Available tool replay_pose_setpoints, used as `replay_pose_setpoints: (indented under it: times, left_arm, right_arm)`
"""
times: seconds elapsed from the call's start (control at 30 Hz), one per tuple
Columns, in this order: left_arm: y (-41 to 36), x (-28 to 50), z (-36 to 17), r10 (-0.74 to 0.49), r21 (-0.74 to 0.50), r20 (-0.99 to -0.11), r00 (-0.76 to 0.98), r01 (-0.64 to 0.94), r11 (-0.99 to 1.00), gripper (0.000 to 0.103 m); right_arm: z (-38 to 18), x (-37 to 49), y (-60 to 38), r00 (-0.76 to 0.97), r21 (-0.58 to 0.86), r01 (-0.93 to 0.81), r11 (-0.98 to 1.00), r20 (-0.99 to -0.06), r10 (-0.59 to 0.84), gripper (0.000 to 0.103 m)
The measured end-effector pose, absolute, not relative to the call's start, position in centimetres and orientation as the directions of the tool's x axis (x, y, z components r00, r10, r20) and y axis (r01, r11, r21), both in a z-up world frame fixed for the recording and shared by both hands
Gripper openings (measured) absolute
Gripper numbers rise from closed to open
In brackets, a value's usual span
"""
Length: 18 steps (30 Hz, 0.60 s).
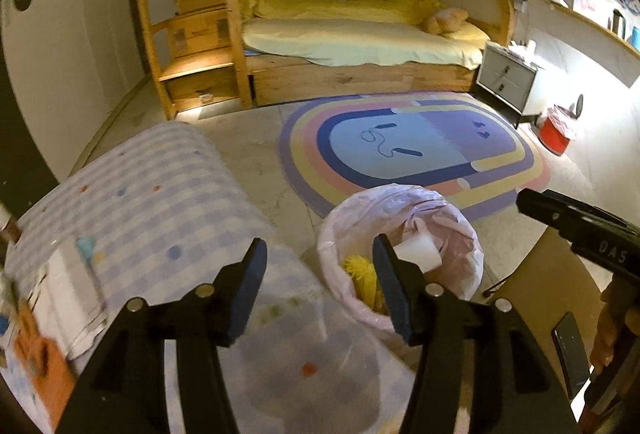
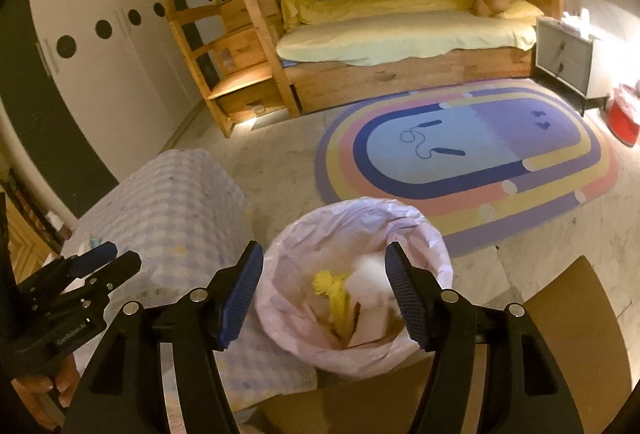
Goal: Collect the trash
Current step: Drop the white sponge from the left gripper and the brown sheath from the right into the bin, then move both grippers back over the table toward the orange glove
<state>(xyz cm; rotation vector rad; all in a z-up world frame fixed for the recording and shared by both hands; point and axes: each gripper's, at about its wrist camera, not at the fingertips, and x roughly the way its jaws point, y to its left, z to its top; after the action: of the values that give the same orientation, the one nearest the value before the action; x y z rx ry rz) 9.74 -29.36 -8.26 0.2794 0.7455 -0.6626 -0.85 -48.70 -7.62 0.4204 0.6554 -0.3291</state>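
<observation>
A trash bin lined with a pale pink bag (image 1: 460,230) (image 2: 320,230) stands on the floor beside the table. Inside lie a yellow fringed piece (image 1: 360,270) (image 2: 334,288) and a white cup-like piece (image 1: 418,254) (image 2: 370,282), blurred in the right wrist view. My left gripper (image 1: 320,256) is open and empty above the table's edge, left of the bin. My right gripper (image 2: 324,262) is open and empty right above the bin's mouth. The right gripper's body (image 1: 576,226) shows at the right of the left wrist view; the left gripper (image 2: 100,262) shows at the left of the right wrist view.
A table with a blue checked cloth (image 1: 160,185) (image 2: 180,201) holds papers and an orange item (image 1: 44,350) at its left. A wooden chair (image 2: 560,326) stands by the bin. An oval striped rug (image 1: 412,149), a bunk bed (image 1: 360,41), a nightstand (image 1: 508,77) and a red bin (image 1: 556,133) lie beyond.
</observation>
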Motion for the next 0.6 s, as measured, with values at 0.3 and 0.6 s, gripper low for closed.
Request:
replay_pose_setpoints:
  times: [0.3,0.6]
  left_arm:
    - [-21.3,6.1,-5.0,-0.404,0.026,-0.664,0.630,0.558,0.829,0.065]
    - [-11.2,4.5,-4.1,-0.278,0.030,-0.647,0.710,0.388,0.921,0.070]
  right_arm:
    - [-3.7,-2.3,-42.5,0.802,0.254,0.283,0.925,-0.592,-0.082,0.064]
    - [-2.5,0.3,-32.8,0.796,0.195,0.045,0.980,-0.600,0.083,0.064]
